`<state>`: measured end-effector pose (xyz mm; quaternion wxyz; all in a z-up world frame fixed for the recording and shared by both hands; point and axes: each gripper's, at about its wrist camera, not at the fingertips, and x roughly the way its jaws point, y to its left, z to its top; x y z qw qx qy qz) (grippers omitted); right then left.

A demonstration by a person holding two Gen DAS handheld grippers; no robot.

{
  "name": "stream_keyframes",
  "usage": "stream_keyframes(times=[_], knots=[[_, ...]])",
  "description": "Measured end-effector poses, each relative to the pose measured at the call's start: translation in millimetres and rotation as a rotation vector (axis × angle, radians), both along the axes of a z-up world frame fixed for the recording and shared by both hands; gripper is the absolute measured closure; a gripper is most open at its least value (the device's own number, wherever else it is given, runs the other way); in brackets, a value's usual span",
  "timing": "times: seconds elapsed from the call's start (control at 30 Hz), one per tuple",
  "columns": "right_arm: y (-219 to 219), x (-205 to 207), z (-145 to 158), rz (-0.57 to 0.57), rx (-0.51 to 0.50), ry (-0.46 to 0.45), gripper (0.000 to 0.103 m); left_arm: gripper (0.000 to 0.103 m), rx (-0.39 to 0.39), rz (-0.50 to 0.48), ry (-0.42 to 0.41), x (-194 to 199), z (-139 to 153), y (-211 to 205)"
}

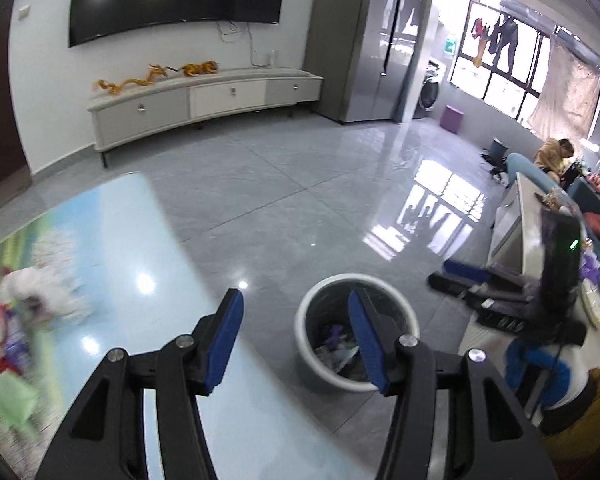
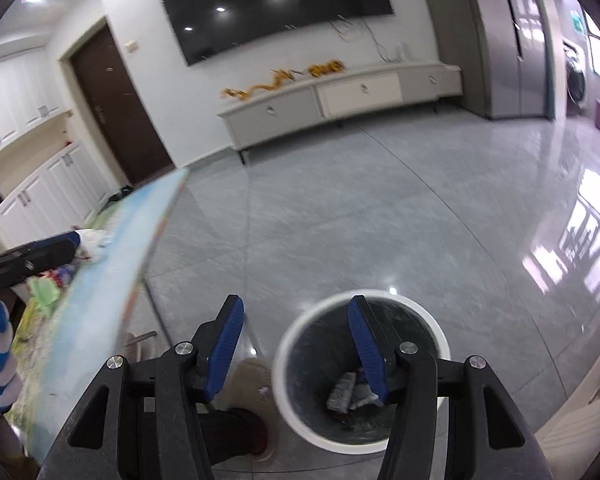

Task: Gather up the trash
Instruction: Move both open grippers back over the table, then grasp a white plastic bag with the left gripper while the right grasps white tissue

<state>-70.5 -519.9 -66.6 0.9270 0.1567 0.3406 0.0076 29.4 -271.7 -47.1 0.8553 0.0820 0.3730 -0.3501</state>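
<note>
A white round trash bin (image 1: 312, 356) stands on the grey floor beside the table and holds crumpled wrappers (image 1: 340, 350). It also shows in the right wrist view (image 2: 296, 412) with wrappers (image 2: 346, 394) inside. My left gripper (image 1: 296, 344) is open and empty, between the table edge and the bin. My right gripper (image 2: 296, 346) is open and empty above the bin's rim. Blurred trash, white tissue (image 1: 40, 292) and coloured wrappers (image 1: 4, 344), lies on the table (image 1: 140, 248) at the left. The right gripper also shows in the left wrist view (image 1: 464, 276), and the left gripper in the right wrist view (image 2: 40, 256).
The table (image 2: 112, 280) has a picture-printed top. A TV console (image 1: 204, 100) stands on the far wall. A low white cabinet (image 1: 516, 232) and a sofa with a seated person (image 1: 556, 156) are at the right. A foot in a slipper (image 2: 256, 412) is beside the bin.
</note>
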Motion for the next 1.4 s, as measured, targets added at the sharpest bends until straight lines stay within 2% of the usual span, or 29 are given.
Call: stream_keyframes(times=[0.2, 0.43, 0.77, 0.97, 1.13, 1.4], knots=[[36, -14, 37, 0.067, -0.012, -0.082, 0.051, 0.05, -0.002, 0.115, -0.032, -22, 13, 73], [85, -31, 77, 0.153, -0.029, -0.189, 0.051, 0.05, 0.009, 0.297, -0.061, -63, 23, 185], [153, -48, 124, 0.265, -0.06, -0.26, 0.051, 0.05, -0.024, 0.508, -0.103, -103, 28, 324], [182, -45, 138, 0.32, -0.097, -0.252, 0.052, 0.053, -0.078, 0.516, -0.065, -85, 20, 347], [198, -28, 140, 0.347, -0.119, -0.227, 0.053, 0.057, -0.087, 0.473, -0.032, -56, 19, 340], [224, 39, 124, 0.415, -0.132, -0.167, 0.054, 0.058, -0.086, 0.454, 0.034, 33, 9, 327]])
